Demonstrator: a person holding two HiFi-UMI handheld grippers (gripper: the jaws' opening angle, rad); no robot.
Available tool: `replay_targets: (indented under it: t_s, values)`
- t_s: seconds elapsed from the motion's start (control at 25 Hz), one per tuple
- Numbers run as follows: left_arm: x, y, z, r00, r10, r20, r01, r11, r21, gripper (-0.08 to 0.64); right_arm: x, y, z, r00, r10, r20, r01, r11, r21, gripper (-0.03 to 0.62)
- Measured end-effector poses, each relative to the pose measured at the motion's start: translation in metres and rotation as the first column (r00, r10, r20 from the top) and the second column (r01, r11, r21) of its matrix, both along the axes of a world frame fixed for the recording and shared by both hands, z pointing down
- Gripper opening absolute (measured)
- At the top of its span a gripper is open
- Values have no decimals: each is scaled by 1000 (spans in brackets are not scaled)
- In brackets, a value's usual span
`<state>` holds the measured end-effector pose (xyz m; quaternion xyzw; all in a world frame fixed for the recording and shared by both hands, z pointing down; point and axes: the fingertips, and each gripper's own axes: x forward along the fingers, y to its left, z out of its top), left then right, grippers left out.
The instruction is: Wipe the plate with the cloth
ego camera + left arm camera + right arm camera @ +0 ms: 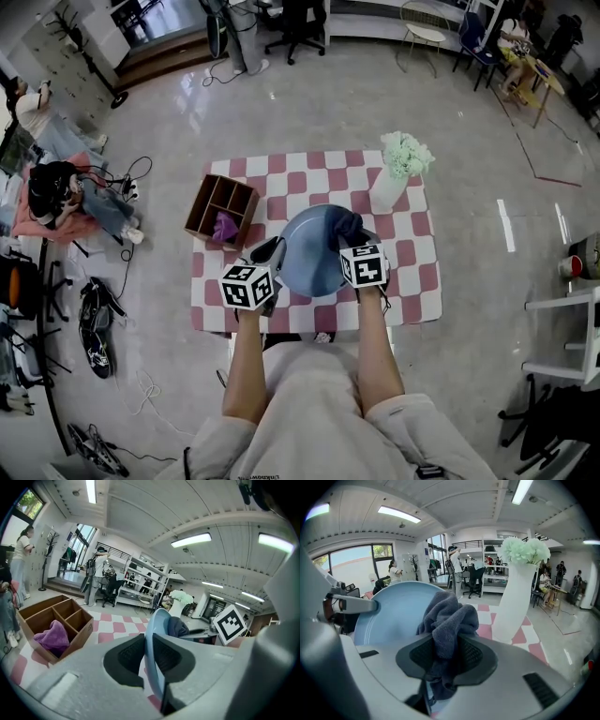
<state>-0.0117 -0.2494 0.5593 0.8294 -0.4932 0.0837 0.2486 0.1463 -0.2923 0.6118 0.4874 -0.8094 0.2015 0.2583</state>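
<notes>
Left gripper (pixel 149 660) was clamped on the blue plate's (pixel 314 251) rim, plate tilted up; right gripper (pixel 446 658) pinched the dark cloth (pixel 449 620) against the plate face.

The right gripper (pixel 354 240) is hiding the cloth's (pixel 345 225) near end and the left gripper (pixel 273 253) is covering the plate's (pixel 314 255) left rim

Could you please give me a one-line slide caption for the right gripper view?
Right claw shut on a grey cloth in front of the tilted blue plate, white flower vase at right.
</notes>
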Motion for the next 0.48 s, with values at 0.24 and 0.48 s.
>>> replay_targets:
  t_s: [0.24,0.48]
  values:
    - [-8,-4,2,998,-48,-45,47,999,-7,49,1,8,10,998,-43,-35,42,998,-37,115]
    - [-21,-7,5,989,-106,-102,105,994,-17,51,-6,22,20,991,-125,-53,119,988,-101,115]
